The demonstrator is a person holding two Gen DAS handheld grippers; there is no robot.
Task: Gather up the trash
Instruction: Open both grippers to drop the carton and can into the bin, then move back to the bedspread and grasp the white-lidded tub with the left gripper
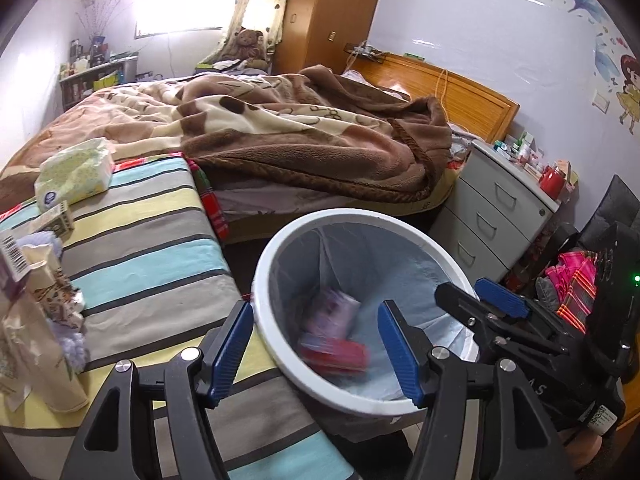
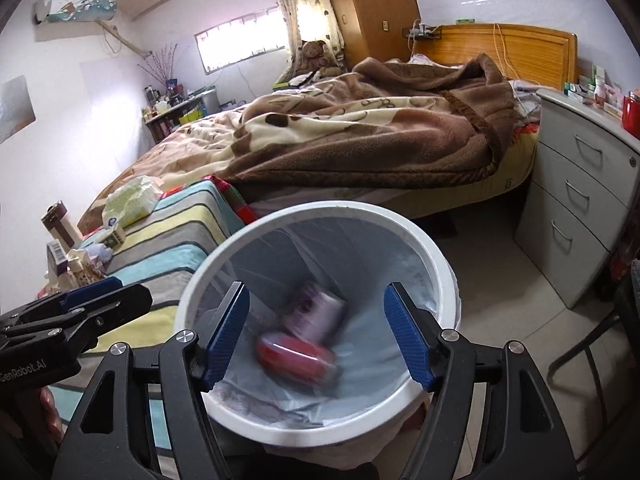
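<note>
A white trash bin (image 1: 280,236) with a pale blue liner stands beside the striped bench; it also shows in the right wrist view (image 2: 440,256). Inside it, blurred by motion, are a red can (image 1: 340,354) (image 2: 296,354) and a purple-white carton (image 1: 334,310) (image 2: 316,310). My left gripper (image 1: 316,348) is open and empty over the bin's near rim. My right gripper (image 2: 316,336) is open and empty above the bin's mouth. Each gripper shows in the other's view: the right one (image 1: 492,304) and the left one (image 2: 84,300).
The striped bench (image 1: 152,248) holds a green tissue pack (image 1: 76,174), a small box (image 1: 56,220), a barcoded carton (image 1: 12,258) and paper wrappers (image 1: 44,320). A bed with a brown blanket (image 1: 300,136) lies behind. A grey drawer unit (image 1: 492,220) stands at right.
</note>
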